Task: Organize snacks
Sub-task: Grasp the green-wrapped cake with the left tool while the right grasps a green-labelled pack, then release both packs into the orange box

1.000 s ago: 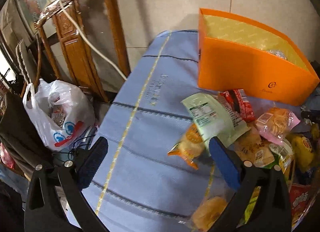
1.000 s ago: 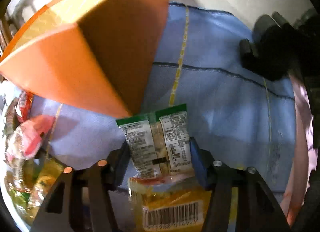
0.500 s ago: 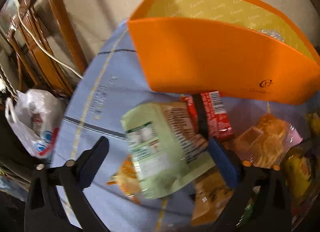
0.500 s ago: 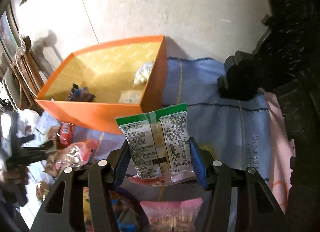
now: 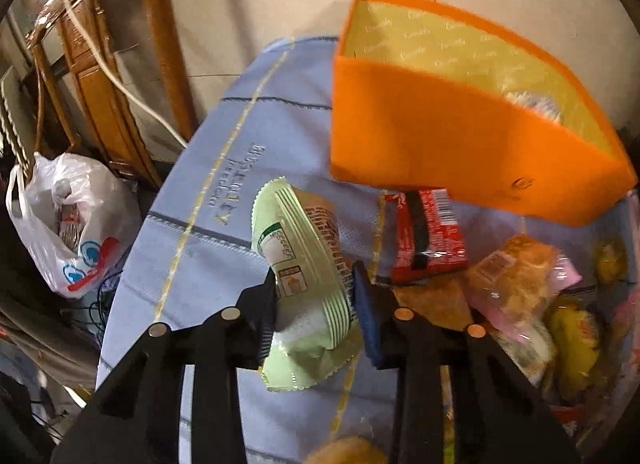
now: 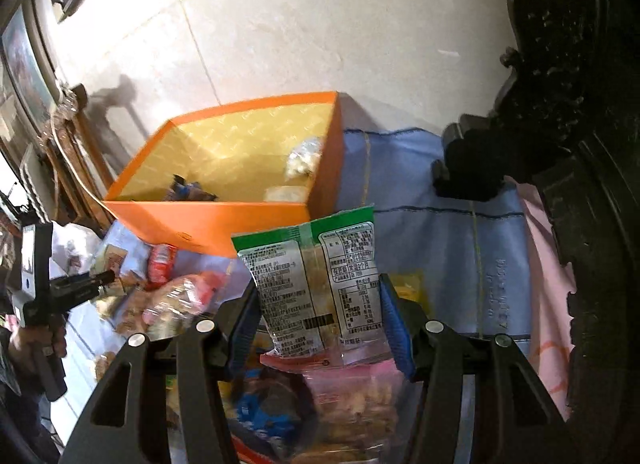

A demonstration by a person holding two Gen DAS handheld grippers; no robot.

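Orange cardboard forms the box [image 6: 224, 215] that stands at the far side of the blue-clothed worktop [image 5: 224, 232], open on top, with a few packets already inside. A second ago the left gripper [image 5: 316, 296] hung wide open above the loose pile; now its jaws are closing, and the pale green pouch [image 5: 304, 264] is pinched between the pads, crumpled at its middle and tipped up off the cloth. That reads as a fresh pick, so a second snack is likely about to follow the first toward the box. The right gripper [image 6: 320, 304] has not altered its grip: its jaws are partly closed on the green-topped packet [image 6: 316, 272], which stands upright between the pads with its printed back facing the camera. This gripper has climbed from close to the box wall to a place above and in front of it, looking down into the open top.

Both grippers tilt steeply downward. The left sits low over the pile, beside the red wrapper [image 5: 428, 232] and near the box's front wall; a hand [image 6: 36, 340] holding it shows at the edge of the right wrist view.
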